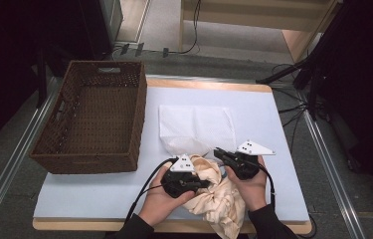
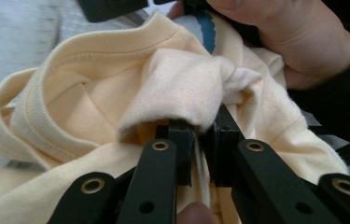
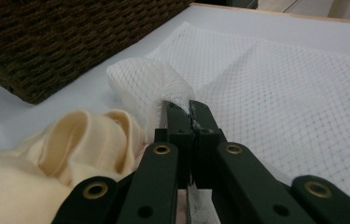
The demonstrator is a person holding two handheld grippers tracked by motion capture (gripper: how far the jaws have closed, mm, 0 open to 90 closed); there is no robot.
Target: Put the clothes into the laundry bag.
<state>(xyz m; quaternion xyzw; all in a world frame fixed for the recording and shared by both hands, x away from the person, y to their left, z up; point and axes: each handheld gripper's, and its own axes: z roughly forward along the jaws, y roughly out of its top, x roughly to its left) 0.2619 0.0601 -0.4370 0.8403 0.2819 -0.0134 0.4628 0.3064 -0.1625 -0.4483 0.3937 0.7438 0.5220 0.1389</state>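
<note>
The desk [image 1: 273, 149], covered in a pale blue sheet, carried everything. A brown wicker basket [image 1: 92, 119] stood empty at its left side, probably there to receive things. Beside it, near the middle, lay a white mesh laundry bag [image 1: 196, 129], mostly flat, its near edge lifted. At the front edge sat a crumpled cream garment [image 1: 221, 196], bunched between the person's hands and touching the bag's near edge.

The right gripper [image 3: 189, 105] had its jaws closed tight on a fold of the bag's mesh rim, seemingly lifting it to hold the mouth open. The left gripper [image 2: 204, 140] had its jaws nearly closed, pinching a fold of the garment close to its ribbed collar, apparently to feed the bundle toward the raised opening. The garment was not yet inside.
</note>
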